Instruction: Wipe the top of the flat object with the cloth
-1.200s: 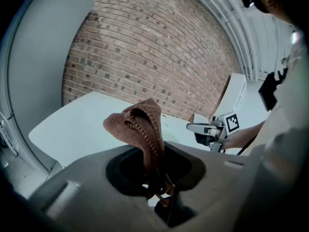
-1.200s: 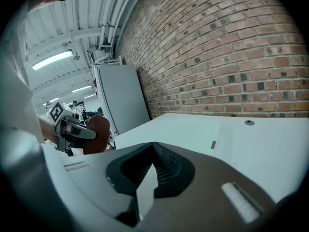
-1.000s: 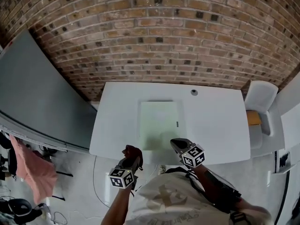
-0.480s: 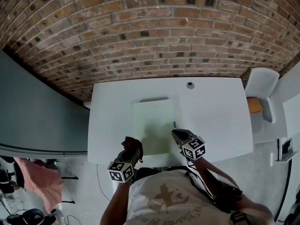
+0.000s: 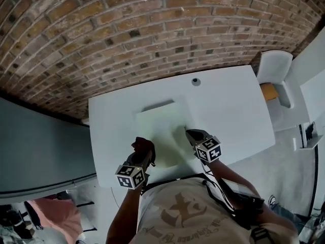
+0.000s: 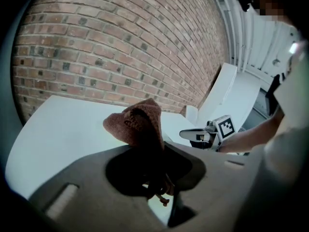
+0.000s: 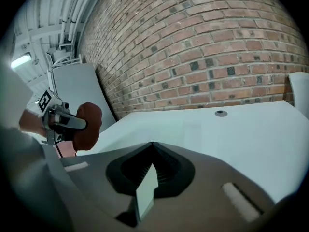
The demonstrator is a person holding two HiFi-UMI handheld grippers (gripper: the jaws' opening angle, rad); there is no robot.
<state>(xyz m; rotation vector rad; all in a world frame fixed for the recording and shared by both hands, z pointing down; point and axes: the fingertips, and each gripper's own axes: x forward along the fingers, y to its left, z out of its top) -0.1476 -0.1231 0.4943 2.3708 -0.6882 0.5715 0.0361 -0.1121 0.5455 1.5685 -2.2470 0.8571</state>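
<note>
Brown cloth point(image 5: 143, 147) is being gripped by the left gripper point(image 5: 144, 154) in the head view, at the near edge of the pale green flat object point(image 5: 162, 126) lying on the white table point(image 5: 228, 116). The right gripper point(image 5: 190, 134) is being held at that object's right edge.

In the left gripper view, the cloth is being pinched between the jaws, its bunched fold standing above them.

In the right gripper view, the jaws are being pressed together with nothing between them; the cloth-bearing gripper is being shown at far left, before a brick wall point(image 7: 217, 57).
</note>
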